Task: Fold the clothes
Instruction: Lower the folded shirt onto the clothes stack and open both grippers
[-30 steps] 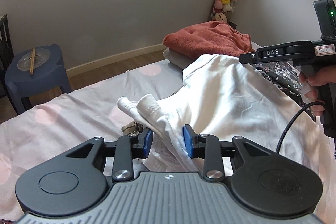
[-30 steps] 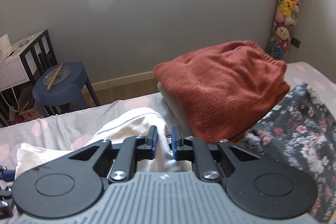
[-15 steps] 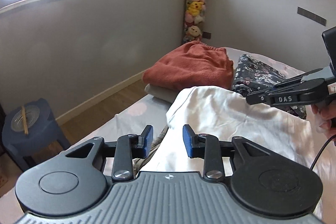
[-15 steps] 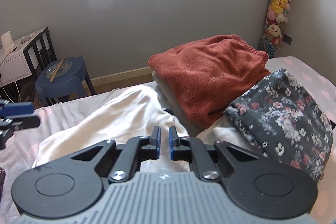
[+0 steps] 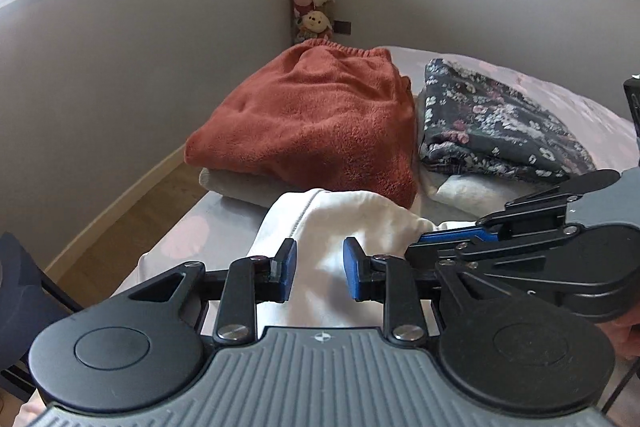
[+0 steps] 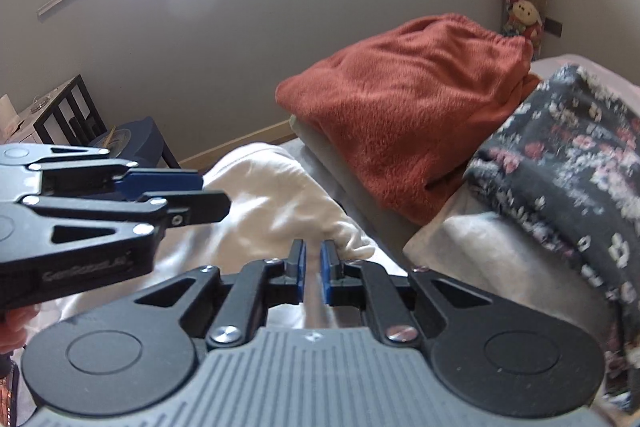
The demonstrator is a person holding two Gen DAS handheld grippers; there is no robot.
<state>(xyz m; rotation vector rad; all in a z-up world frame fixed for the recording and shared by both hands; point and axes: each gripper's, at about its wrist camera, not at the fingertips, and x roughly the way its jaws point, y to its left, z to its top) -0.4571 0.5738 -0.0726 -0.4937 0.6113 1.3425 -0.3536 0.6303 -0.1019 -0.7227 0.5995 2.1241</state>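
Observation:
A white garment (image 5: 360, 219) lies bunched on the bed in front of two folded stacks. My left gripper (image 5: 319, 267) has a thick fold of it between its blue pads, and its jaws are closing. The right gripper (image 6: 313, 267) has its pads nearly together, shut on a thin edge of the same white garment (image 6: 264, 187). The two grippers are side by side over the cloth. In the left wrist view the right gripper (image 5: 428, 241) reaches in from the right. In the right wrist view the left gripper (image 6: 212, 193) comes in from the left.
A rust-red fleece (image 5: 320, 119) rests on a grey folded item just beyond the garment. Next to it a dark floral garment (image 5: 492, 131) tops a white pile. The bed's left edge (image 5: 208, 227) drops to wood floor. A blue stool (image 6: 132, 139) and a side table (image 6: 60, 107) stand by the wall.
My left gripper swung right with its fold of white garment and now sits next to the right gripper, facing the stacks. The right gripper sank and its pads drew closer.

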